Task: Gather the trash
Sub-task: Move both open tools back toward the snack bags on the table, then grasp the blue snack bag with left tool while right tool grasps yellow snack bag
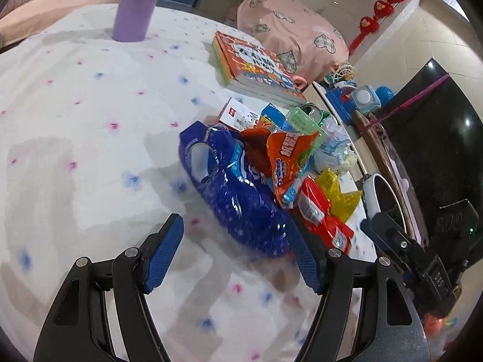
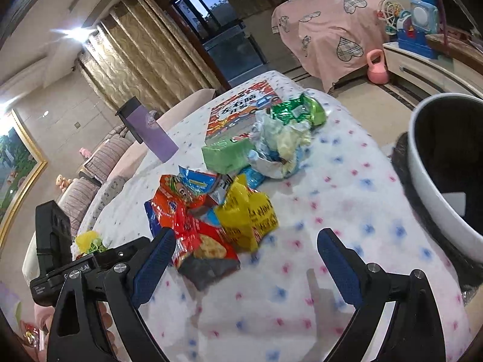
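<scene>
A heap of trash lies on the flowered tablecloth (image 1: 75, 120): a blue plastic bag (image 1: 229, 187), an orange snack wrapper (image 1: 286, 157), a red wrapper (image 1: 320, 214) and a yellow wrapper (image 1: 338, 193). My left gripper (image 1: 235, 224) is open, with the near end of the blue bag just ahead of it and beside its right finger. In the right wrist view my right gripper (image 2: 246, 238) is open just short of the red wrapper (image 2: 205, 241) and yellow wrapper (image 2: 247, 214); its left pad sits beside the red one. Nothing is gripped.
A white bin with a black liner (image 2: 437, 166) stands off the table's right edge. Behind the heap lie a green box (image 2: 226, 154), crumpled plastic (image 2: 280, 144), green foil (image 2: 299, 108), a book (image 2: 241, 111) and a purple container (image 2: 151, 129).
</scene>
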Motion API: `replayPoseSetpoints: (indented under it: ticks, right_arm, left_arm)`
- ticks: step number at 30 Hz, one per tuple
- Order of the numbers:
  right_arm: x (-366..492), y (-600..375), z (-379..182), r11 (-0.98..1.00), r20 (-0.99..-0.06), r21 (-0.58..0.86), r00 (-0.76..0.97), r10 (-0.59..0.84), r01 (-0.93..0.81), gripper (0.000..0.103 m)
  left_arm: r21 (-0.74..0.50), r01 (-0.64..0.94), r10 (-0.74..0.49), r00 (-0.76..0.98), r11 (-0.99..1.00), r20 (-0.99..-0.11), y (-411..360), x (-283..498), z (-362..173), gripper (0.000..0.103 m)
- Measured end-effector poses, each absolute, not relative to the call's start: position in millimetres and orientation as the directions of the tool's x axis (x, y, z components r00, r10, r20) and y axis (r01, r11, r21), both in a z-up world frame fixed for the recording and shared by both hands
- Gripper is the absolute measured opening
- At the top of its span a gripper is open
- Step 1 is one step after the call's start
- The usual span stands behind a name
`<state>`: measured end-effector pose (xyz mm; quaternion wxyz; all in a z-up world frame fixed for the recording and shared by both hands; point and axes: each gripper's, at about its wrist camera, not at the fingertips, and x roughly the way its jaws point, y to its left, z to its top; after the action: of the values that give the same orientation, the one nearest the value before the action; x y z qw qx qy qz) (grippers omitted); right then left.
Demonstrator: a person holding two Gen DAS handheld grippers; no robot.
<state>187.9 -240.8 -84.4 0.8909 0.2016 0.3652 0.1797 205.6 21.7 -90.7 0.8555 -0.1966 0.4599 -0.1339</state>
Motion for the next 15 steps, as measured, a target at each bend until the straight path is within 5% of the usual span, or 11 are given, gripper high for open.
replayPoseSetpoints:
  ticks: [3,5,7,9,10,15]
  right_arm:
    - [202,-235,-91,0.851,-0.59,0.496,0.652,0.476,-0.172,0.083]
    - [211,-232,-98,0.849,-0.603,0.5,0.636,0.482,-0.169,0.071]
    - [214,-230,-103,0.853,-0.616,0.495,0.625,0.48,-0.167,0.037]
    - [212,-230,-102,0.848,-0.6,0.501,0.637,0.484,-0.173,0.026]
    - [209,-229,-100,0.86,-0.606,0.478,0.641,0.47,-0.18,0.006]
    - [195,-236,-92,0.865,-0.595,0.465,0.657,0.463,-0.189,0.002]
  left_arm:
    - [-0.47,0.047,-0.423,0.523,0.881,-0.74,18,218,-98,0.071]
    - [-0.474,0.055,-0.431,0.522,0.879,-0.737,15,222,-100,0.042]
    - [-0.467,0.063,-0.427,0.524,0.882,-0.737,15,222,-100,0.037]
    - [-0.462,0.076,-0.427,0.536,0.884,-0.729,16,218,-97,0.032]
    - [-0.46,0.081,-0.425,0.547,0.884,-0.721,18,213,-94,0.03]
    - [-0.472,0.081,-0.423,0.594,0.878,-0.685,35,193,-76,0.027]
